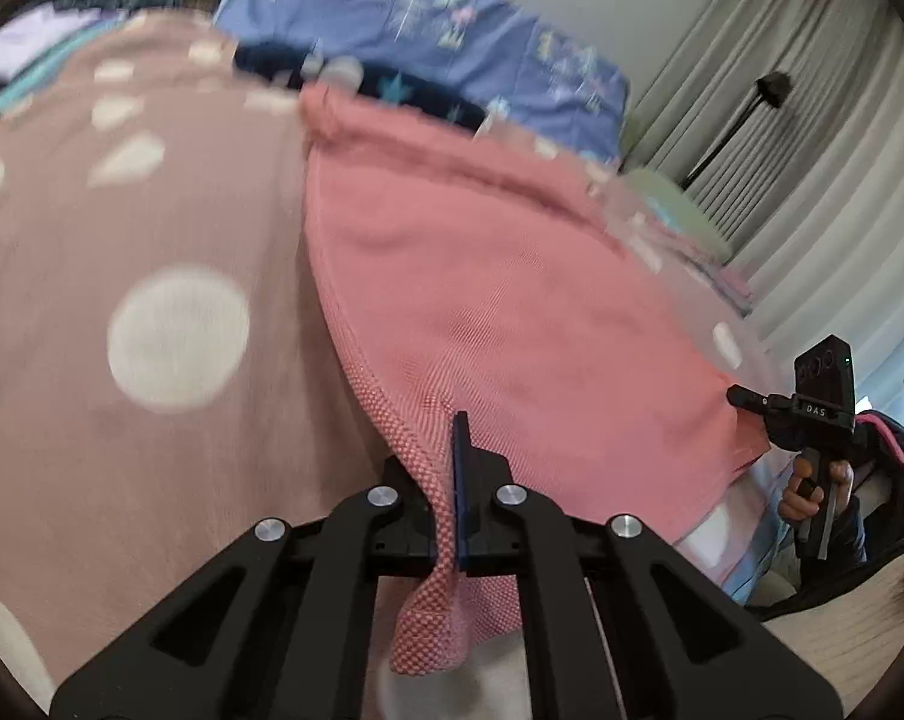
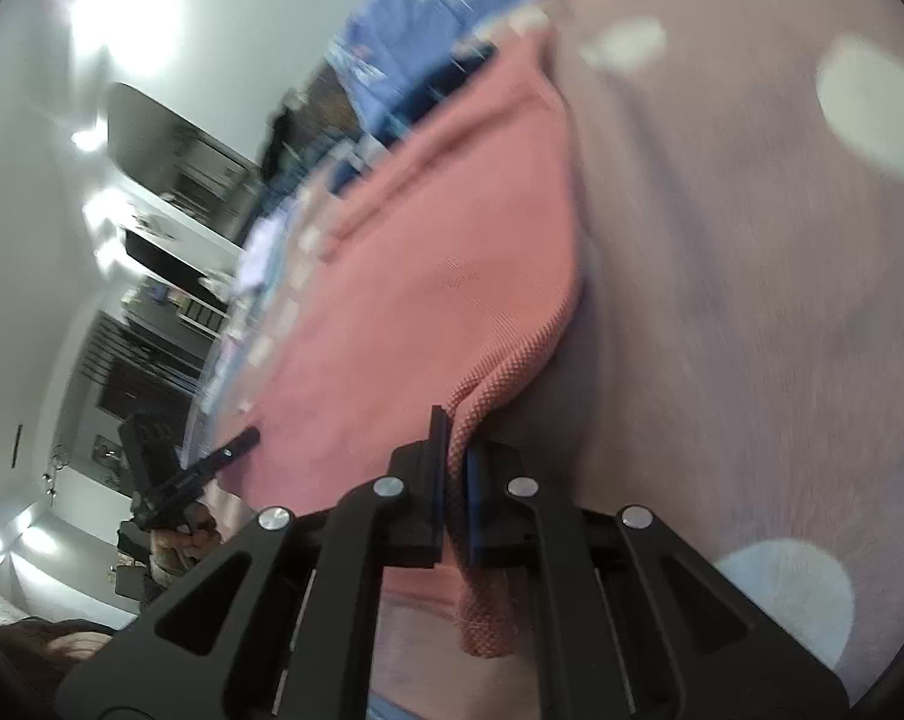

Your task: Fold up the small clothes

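Both grippers, left gripper (image 1: pixel 452 480) and right gripper (image 2: pixel 456 480), clamp pink garment (image 1: pixel 511 300) corners; lift evenly, keeping the edge taut, judging by the sag.

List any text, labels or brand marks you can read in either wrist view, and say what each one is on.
"DAS": white letters on the black body of the right gripper, seen in the left wrist view.
Prints on the blue bedding: pictures only, blurred, no words readable.
Right wrist view: nothing readable; the background shelves are blurred.
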A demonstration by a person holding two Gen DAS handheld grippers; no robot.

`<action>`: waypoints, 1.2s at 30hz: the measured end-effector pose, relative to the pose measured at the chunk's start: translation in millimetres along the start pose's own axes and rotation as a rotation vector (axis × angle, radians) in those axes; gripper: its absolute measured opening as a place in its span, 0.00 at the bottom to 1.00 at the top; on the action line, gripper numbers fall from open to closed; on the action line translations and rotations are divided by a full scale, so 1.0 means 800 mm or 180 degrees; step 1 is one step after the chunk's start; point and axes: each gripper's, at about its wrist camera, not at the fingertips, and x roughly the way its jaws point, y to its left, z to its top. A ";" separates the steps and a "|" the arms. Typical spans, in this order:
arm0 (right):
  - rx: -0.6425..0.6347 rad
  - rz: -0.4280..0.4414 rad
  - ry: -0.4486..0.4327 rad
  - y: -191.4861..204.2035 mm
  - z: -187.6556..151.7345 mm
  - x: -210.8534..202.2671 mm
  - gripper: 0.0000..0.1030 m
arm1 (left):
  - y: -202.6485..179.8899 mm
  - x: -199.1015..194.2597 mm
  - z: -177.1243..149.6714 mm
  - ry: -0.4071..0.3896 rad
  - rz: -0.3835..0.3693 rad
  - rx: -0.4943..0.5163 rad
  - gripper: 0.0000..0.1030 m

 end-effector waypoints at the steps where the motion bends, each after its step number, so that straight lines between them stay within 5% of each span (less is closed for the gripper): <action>1: -0.0075 0.0068 -0.0116 0.012 0.006 -0.012 0.05 | -0.008 -0.013 0.008 -0.0110 -0.0018 0.0051 0.03; 11: -0.0561 0.0495 -0.0907 0.090 0.010 -0.136 0.02 | -0.067 -0.153 0.026 -0.1078 -0.0239 0.0306 0.02; 16: -0.0744 0.0463 -0.1123 0.118 -0.017 -0.194 0.02 | -0.099 -0.198 0.002 -0.1231 -0.0178 0.0434 0.02; 24: -0.0695 0.0140 -0.1146 0.108 0.002 -0.158 0.02 | -0.099 -0.157 0.023 -0.1062 0.0100 0.0517 0.02; 31: -0.0591 -0.0394 -0.1023 0.079 0.072 -0.070 0.02 | -0.077 -0.080 0.083 -0.0883 0.0352 0.0481 0.02; 36: -0.0648 -0.0524 -0.1021 0.074 0.114 -0.033 0.02 | -0.060 -0.042 0.128 -0.0800 0.0442 0.0424 0.02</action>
